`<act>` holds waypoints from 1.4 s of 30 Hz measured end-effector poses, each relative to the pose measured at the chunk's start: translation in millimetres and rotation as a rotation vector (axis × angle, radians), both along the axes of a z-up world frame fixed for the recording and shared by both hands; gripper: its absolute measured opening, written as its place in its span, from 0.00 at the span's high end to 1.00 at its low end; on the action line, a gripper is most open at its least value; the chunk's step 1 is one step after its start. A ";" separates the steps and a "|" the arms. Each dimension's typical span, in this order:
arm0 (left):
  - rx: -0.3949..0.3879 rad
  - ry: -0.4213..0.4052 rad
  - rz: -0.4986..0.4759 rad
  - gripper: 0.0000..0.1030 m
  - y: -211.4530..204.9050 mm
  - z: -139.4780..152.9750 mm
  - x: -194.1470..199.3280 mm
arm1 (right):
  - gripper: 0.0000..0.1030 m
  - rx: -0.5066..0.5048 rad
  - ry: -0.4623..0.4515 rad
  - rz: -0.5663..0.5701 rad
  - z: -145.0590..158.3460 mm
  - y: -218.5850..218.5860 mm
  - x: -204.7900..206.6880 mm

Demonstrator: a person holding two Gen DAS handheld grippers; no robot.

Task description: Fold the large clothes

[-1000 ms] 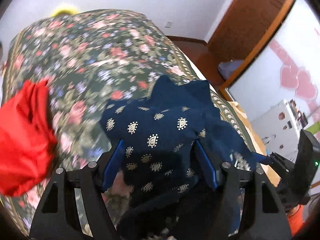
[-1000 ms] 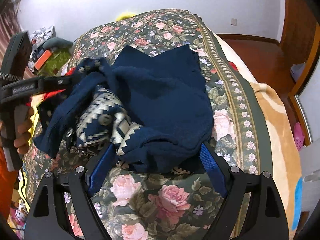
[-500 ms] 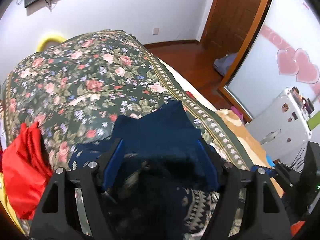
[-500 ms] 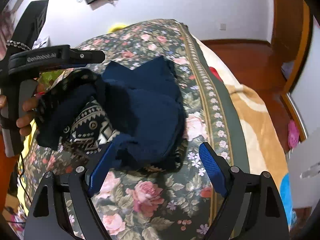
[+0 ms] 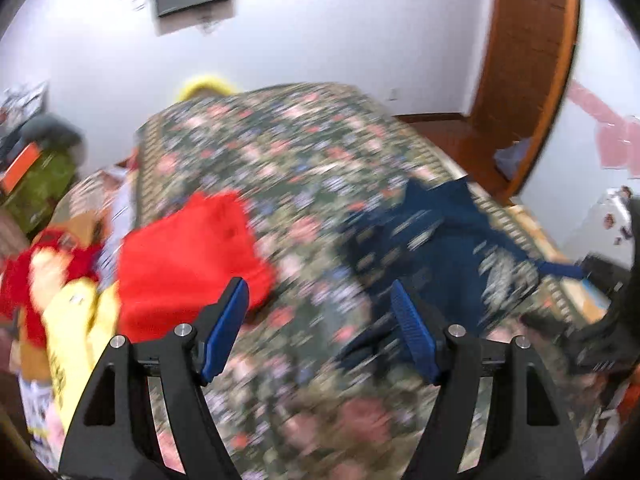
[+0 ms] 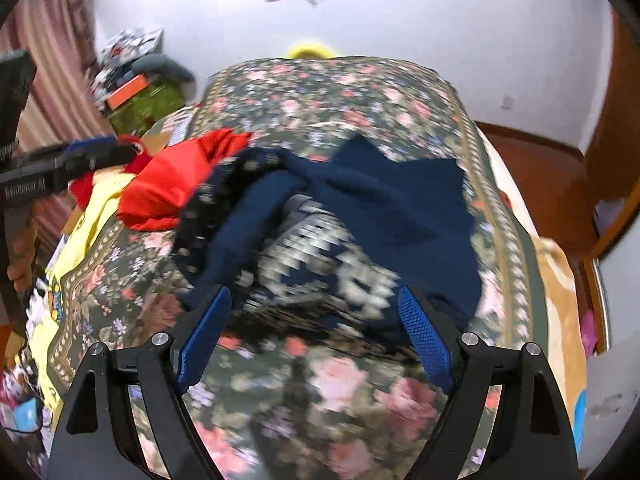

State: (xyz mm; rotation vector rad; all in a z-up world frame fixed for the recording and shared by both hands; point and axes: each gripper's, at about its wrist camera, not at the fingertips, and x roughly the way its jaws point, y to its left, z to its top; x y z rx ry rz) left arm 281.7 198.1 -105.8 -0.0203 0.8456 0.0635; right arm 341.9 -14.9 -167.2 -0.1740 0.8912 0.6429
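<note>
A navy sweater [image 6: 376, 216] with a white knit pattern lies crumpled on the floral bedspread [image 6: 320, 92]. In the blurred left wrist view it lies at the right [image 5: 436, 240]. My left gripper [image 5: 320, 328] is open and empty above bare bedspread, left of the sweater. My right gripper [image 6: 316, 332] is open and empty, just in front of the sweater's near edge. The left gripper also shows at the left edge of the right wrist view [image 6: 60, 164].
A red garment [image 5: 188, 256] lies on the bed's left side, also in the right wrist view [image 6: 176, 184]. Yellow cloth [image 6: 92, 208] and clutter lie beyond the left edge. A wooden floor [image 6: 532, 168] and door are to the right.
My left gripper let go of the sweater and swung left; the sweater dropped back onto the bed in a heap. The right gripper stayed open and pulled back slightly.
</note>
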 end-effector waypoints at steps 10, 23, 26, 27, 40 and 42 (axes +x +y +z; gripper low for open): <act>-0.052 0.072 0.148 0.30 75.3 -59.6 -70.1 | 0.18 -0.014 0.093 -0.027 -27.8 89.6 7.1; -0.171 0.135 0.139 0.29 76.5 -110.6 -59.2 | 0.16 -0.148 0.036 -0.074 -58.2 128.2 29.0; -0.156 0.171 0.138 0.30 72.6 -126.6 -45.1 | 0.61 -0.215 -0.029 -0.091 -57.6 124.4 32.2; -0.152 0.179 0.143 0.30 71.7 -132.0 -39.7 | 0.69 -0.212 -0.032 -0.082 -57.0 122.6 34.5; -0.254 0.165 0.011 0.30 12.0 -126.5 32.6 | 0.88 0.012 0.060 -0.019 -19.2 64.2 61.0; -0.312 0.107 -0.039 0.30 -2.6 -104.6 38.6 | 0.89 0.055 0.080 -0.030 -13.6 51.2 70.7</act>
